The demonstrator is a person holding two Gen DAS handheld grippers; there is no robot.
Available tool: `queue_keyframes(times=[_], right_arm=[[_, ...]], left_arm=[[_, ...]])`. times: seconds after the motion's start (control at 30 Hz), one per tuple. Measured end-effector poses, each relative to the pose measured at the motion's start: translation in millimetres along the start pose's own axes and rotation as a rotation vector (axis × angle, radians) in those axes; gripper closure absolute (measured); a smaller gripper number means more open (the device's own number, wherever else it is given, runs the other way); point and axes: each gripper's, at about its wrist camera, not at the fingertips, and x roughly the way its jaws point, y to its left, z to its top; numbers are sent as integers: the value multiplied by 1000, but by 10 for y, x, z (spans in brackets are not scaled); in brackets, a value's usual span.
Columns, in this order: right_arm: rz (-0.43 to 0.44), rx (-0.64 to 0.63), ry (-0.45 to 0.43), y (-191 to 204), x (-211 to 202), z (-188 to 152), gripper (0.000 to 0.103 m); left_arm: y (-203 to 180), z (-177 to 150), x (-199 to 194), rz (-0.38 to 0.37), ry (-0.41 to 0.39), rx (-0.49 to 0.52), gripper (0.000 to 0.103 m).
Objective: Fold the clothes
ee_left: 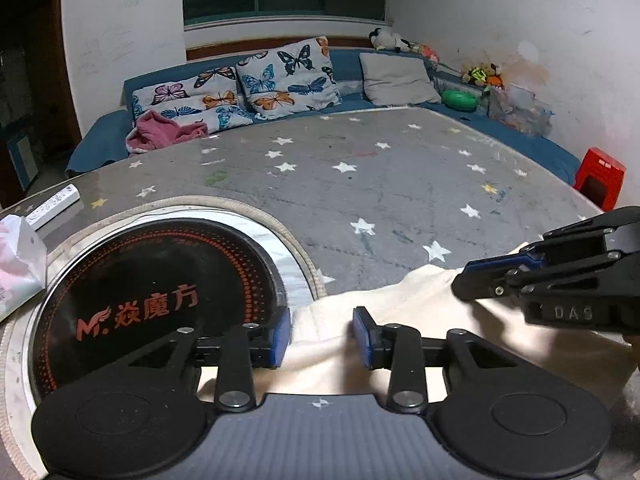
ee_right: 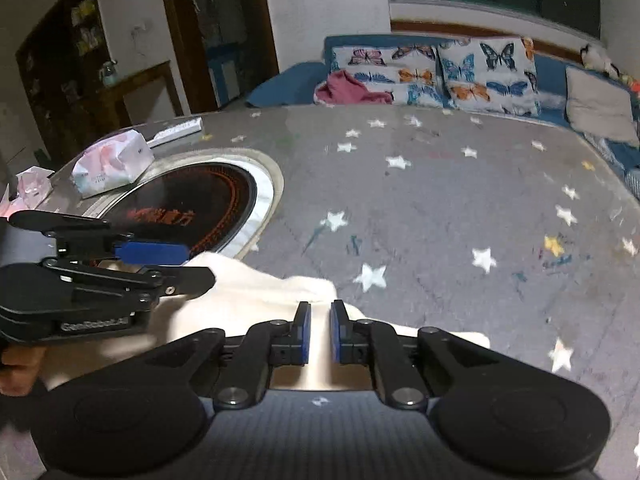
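A cream garment (ee_left: 400, 312) was seen lying at the near edge of the worktop (ee_left: 360, 184), a round surface covered by a grey cloth printed with white stars. The garment's left part lay just beside the round black cooktop (ee_left: 152, 300) set into the worktop and ringed in pale marble.

The left gripper (ee_left: 322, 336) was held low over the garment with its blue-padded fingers (ee_left: 280, 336) spread well apart; cloth was seen between and beneath them, but nothing was pinched. In the right wrist view the same gripper (ee_right: 188, 264) was seen from the side, one finger above the fabric edge and one touching it.

The right gripper (ee_right: 320, 330) was held over the garment's right part, its fingers (ee_right: 303, 332) drawn close with only a narrow gap left between the pads. Cream cloth was seen through that gap, yet whether any fabric was actually caught could not be told. In the left wrist view this gripper (ee_left: 480, 276) was seen side-on, lying on the garment's far right corner.

A tissue pack (ee_right: 112, 164) and a white remote (ee_left: 52, 204) lay on the worktop's left side. Behind the worktop a blue sofa (ee_left: 104, 140) was seen, bearing butterfly cushions (ee_left: 280, 76), a grey cushion (ee_left: 396, 78) and a crumpled pink cloth (ee_left: 164, 132).
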Motion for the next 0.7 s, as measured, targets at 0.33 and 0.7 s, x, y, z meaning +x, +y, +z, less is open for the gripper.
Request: queue_keyframes(times=[0.33,0.7], right_arm=[[8,-42,-62,-2,-629,-249,84],[25,-1,-49,0,-732,-782,86]], left_arm=[[-64,-302,-680,-29,-104,-15,65],[29,-850,-850,-20,-62,-93,68]])
